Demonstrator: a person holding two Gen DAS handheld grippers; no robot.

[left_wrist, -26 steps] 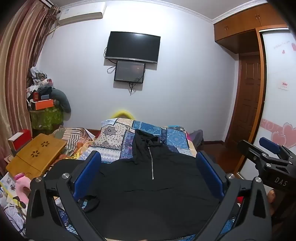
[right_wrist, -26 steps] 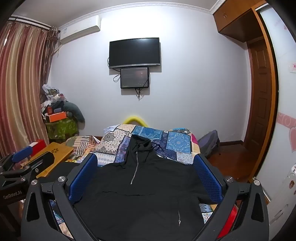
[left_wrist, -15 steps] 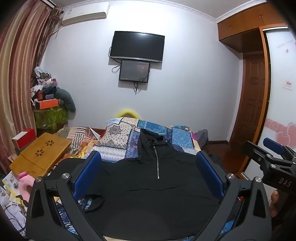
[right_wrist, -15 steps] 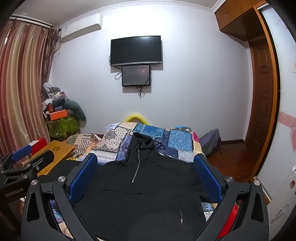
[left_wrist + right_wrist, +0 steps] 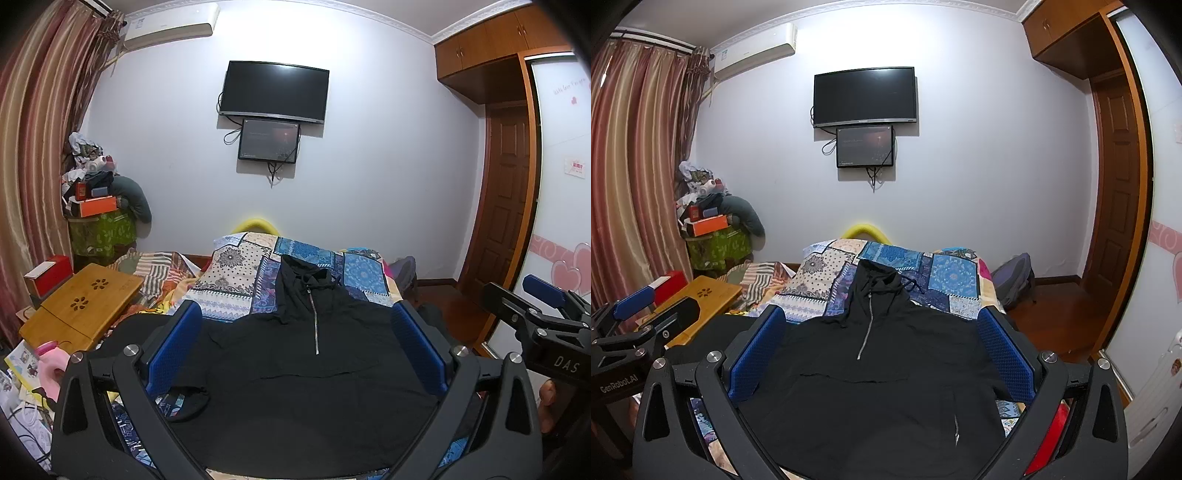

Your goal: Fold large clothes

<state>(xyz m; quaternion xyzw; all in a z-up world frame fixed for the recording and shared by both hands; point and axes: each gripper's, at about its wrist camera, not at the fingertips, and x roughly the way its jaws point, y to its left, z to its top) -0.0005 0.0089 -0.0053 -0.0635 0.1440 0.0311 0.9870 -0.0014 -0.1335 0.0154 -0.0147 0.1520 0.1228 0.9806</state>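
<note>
Garment: black hooded pullover with a short silver zip at the chest (image 5: 314, 369), spread flat, front up, hood toward the far wall, on the bed.
Bed cover: patchwork quilt in blue, cream and purple prints (image 5: 236, 269), under the pullover.
Left gripper: black frame with blue pads (image 5: 295, 354), jaws spread wide, nothing between the pads; above the pullover's near end.
Right gripper: same build (image 5: 881, 354), jaws spread wide, holding nothing; above the same hem, just beside the left one.
Beside bed, left: low bamboo folding table with flower cut-outs (image 5: 81, 310).
Far wall: dark flat television (image 5: 865, 96), smaller screen below it (image 5: 865, 146).
</note>
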